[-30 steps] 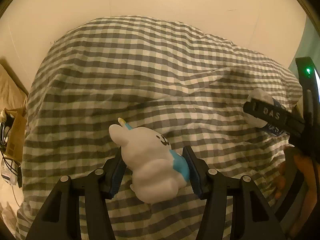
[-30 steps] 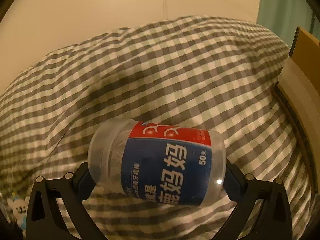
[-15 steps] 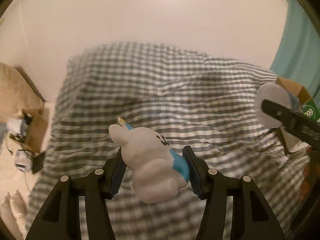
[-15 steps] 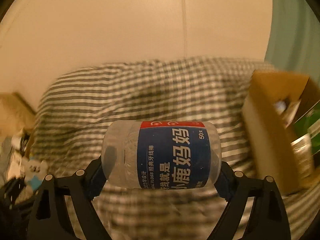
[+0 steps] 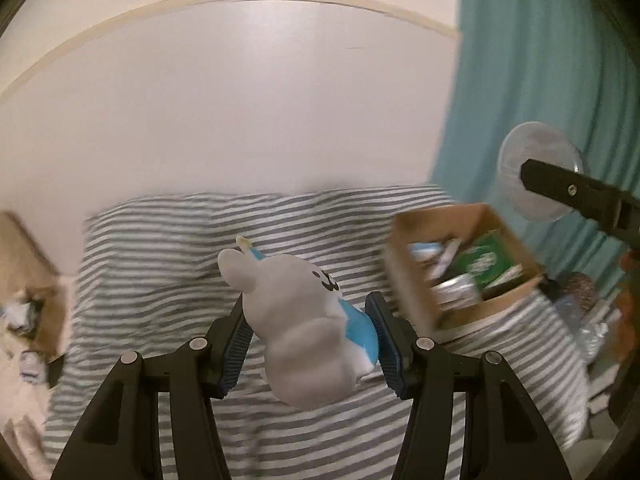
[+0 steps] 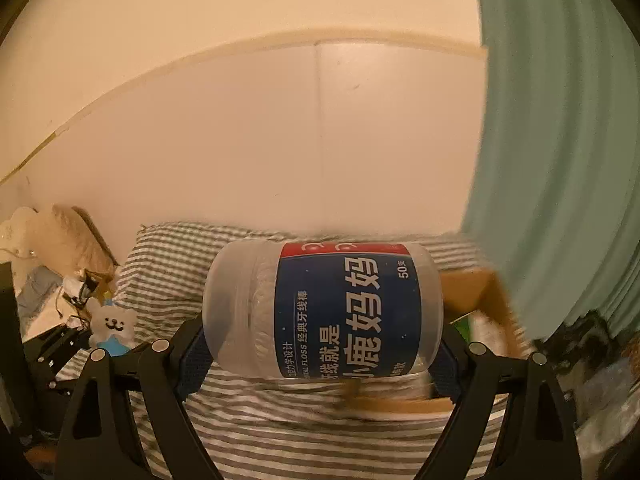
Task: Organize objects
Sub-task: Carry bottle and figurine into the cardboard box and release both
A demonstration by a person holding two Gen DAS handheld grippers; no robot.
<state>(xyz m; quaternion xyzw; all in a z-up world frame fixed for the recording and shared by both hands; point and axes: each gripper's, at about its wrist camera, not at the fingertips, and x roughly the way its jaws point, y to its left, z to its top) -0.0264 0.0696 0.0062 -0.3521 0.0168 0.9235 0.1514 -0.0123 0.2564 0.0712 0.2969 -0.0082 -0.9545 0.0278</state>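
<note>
Left wrist view: the left gripper [image 5: 310, 338] is clamped on a white toy rabbit [image 5: 304, 320]; beyond lies the striped bedding [image 5: 160, 256], with a cardboard box [image 5: 460, 264] ahead to its right. The right gripper [image 6: 320, 348] squeezes a floss jar [image 6: 320, 312] sideways, the wall [image 6: 280, 140] far behind.

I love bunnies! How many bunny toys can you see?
1: the white bunny toy, held between the left gripper's jaws above the striped bed. The cardboard box may hide others.
</note>
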